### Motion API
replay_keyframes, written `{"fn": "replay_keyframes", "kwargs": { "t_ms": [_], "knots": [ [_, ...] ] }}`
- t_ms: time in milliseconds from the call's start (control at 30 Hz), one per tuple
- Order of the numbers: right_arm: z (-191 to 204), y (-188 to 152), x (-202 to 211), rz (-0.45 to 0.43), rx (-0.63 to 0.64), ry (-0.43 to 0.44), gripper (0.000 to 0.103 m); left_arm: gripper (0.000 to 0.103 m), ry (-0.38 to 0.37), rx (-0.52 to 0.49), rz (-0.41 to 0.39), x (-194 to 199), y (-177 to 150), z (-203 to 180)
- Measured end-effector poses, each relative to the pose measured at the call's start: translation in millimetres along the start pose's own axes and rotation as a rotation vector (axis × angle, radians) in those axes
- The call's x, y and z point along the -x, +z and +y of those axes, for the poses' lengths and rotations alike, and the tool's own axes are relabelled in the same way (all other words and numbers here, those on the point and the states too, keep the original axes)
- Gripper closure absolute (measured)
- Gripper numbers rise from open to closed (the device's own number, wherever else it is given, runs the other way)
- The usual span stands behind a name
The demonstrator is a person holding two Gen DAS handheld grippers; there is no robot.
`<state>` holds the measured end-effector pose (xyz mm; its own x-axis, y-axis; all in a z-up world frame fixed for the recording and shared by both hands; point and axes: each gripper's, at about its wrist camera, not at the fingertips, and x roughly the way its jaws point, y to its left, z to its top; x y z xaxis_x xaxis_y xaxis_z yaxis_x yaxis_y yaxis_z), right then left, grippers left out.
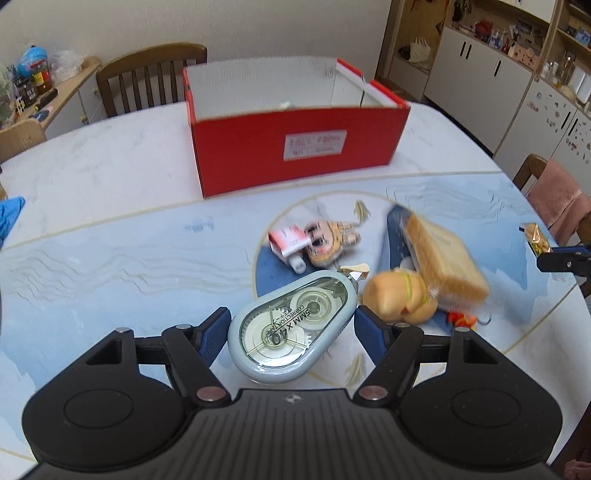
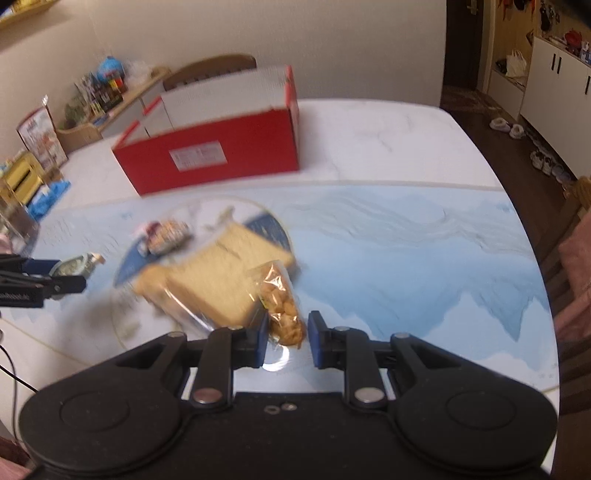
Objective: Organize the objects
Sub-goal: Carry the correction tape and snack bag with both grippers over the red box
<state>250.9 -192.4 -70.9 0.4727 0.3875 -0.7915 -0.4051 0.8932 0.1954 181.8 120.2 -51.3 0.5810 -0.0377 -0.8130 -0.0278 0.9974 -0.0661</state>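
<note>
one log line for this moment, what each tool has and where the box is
left tool: shut on correction tape | right tool: shut on snack bag | red box: open, on table beyond both

Wall [image 1: 258, 26]: plain cream.
Table [image 1: 110, 229]: white marble top, blue patterned mat.
Chairs: brown wood chair [image 1: 151, 81] behind the table.
Cabinets [image 1: 476, 70]: white doors, open shelves above.
Sideboard [image 1: 51, 96]: cluttered, left.
Floor [image 2: 491, 147]: dark wood.
</note>
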Motion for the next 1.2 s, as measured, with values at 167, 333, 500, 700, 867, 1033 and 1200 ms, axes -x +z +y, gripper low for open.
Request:
{"fn": "replay_keyframes", "kwargs": {
  "t_ms": [167,333,500,700,867,1033,1200],
  "knots": [
    [15.3,29.3,7.8,-0.040,0.040,0.023,0.081,0.030,-0.008,-0.007,-0.047,14.6,22.6,8.1],
    [33.1,58.0,10.0,-0.083,0.082,0.038,0.081,0.030,-0.006,-0.023,-0.096,25.2,51.1,18.8],
    [50.8,88.8,4.8,-0.104,0.112,0.055,0.081,0.030,-0.005,-0.031,-0.121,23.6,79.9,31.5],
    [71.0,121.9,-4.5,-0.133,0.152,0.056,0.081,0.030,0.010,-0.066,-0.155,19.4,112.4,46.0],
    [80.4,149.4,-18.0,-0.146,0.155,0.048,0.081,0.030,0.017,-0.079,-0.174,10.7,136.9,54.0],
    [85.4,173.8,-36.8,-0.141,0.147,0.029,0.081,0.030,0.011,-0.090,-0.180,-3.7,156.9,59.0],
    [93.0,196.2,-58.2,-0.142,0.161,-0.015,0.081,0.030,0.037,-0.142,-0.186,-25.3,173.1,59.3]
  ]
}}
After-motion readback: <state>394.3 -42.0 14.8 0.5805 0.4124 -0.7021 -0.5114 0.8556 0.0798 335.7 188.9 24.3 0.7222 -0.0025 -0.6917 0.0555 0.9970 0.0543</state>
